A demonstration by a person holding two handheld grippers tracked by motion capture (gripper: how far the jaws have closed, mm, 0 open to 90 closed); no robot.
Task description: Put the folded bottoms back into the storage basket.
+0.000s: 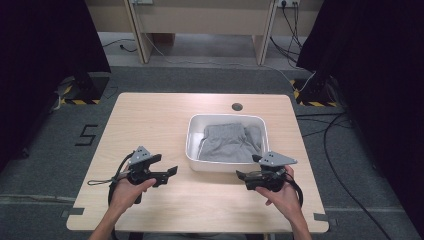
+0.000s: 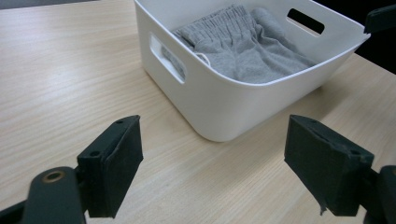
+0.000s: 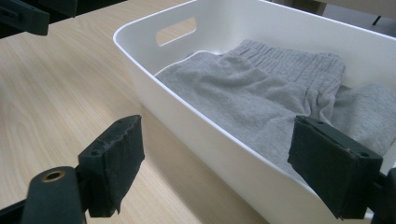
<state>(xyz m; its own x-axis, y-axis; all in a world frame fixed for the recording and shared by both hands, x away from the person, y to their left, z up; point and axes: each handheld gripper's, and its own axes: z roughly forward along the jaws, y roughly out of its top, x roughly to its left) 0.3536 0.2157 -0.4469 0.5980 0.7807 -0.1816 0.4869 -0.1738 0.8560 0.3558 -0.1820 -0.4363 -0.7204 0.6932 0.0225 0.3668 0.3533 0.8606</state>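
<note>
1. High view: the left gripper (image 1: 172, 171) and right gripper (image 1: 240, 175) sit on the table (image 1: 150, 115), jaws wide and empty; the white bin (image 1: 192, 145) with grey shorts (image 1: 227, 142) stands between and just beyond them.
2. Left gripper view: bin (image 2: 224, 107) just ahead of the spread jaws, not touched.
3. Right gripper view: bin rim (image 3: 187, 109) runs between the open jaws; shorts (image 3: 252, 93) lie beyond.
</note>
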